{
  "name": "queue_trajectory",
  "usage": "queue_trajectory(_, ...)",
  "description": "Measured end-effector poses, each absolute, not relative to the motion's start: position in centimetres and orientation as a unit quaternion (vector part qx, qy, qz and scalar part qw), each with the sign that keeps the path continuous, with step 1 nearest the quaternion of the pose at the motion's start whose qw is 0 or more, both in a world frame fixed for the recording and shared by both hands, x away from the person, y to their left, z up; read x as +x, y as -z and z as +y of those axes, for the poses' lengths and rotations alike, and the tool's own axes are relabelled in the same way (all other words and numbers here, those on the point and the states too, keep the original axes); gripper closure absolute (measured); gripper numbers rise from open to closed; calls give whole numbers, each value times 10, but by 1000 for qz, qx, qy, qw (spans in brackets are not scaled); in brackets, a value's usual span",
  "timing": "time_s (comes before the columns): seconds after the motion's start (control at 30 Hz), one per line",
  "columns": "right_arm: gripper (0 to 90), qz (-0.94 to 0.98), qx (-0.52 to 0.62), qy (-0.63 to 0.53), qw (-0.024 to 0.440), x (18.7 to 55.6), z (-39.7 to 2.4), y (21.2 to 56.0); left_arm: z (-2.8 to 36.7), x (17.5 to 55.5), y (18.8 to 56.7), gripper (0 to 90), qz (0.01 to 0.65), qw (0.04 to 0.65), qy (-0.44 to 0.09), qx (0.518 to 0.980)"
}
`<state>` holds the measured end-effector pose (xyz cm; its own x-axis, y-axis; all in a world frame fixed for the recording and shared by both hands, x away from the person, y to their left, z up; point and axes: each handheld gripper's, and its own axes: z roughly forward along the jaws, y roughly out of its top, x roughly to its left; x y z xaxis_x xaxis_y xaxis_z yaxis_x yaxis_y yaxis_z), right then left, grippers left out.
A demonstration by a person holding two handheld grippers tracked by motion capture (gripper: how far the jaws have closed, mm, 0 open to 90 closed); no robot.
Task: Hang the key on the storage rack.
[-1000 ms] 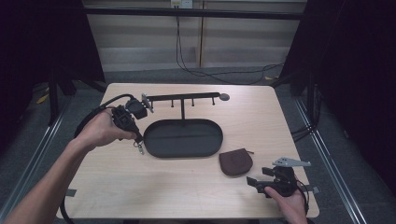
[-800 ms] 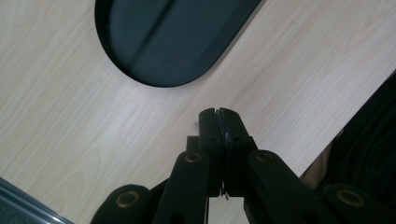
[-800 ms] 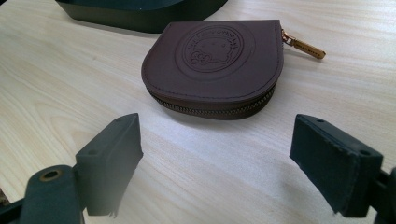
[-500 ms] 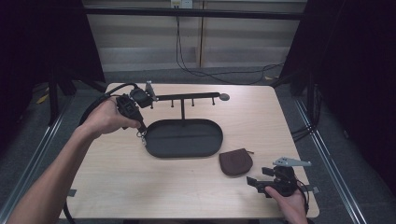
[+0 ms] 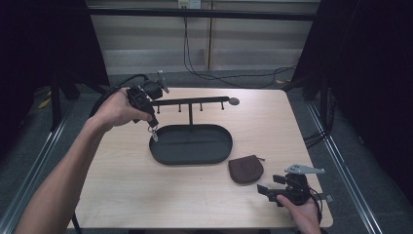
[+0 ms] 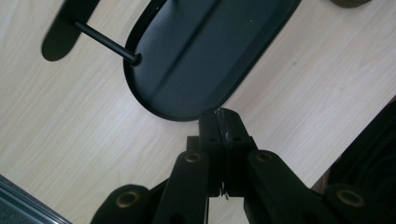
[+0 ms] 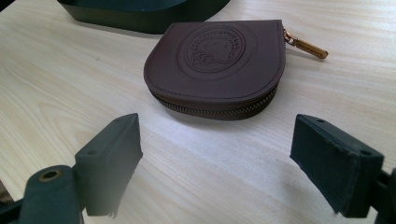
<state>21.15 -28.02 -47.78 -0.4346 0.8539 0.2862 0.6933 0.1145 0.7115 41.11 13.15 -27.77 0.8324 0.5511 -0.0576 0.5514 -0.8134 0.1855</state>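
No words, brands or numbers can be read with any confidence. The dark brown leather zip pouch (image 7: pixel 218 65), lying near the front right corner of the pale wooden table (image 7: pixel 70 70), bears an embossed round seal with a ring of lettering, perhaps around a small figure, too faint to make out.

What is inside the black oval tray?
The black oval tray holds nothing visible on its floor; the hook rack's post rises from its back edge. Beneath it is hidden.
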Motion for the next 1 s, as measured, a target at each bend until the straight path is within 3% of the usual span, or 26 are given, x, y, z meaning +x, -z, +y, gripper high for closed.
queue_trajectory(1.0,156,742,521,-413,94,211,-280,478,128,458,284,893,327,112,8,938)
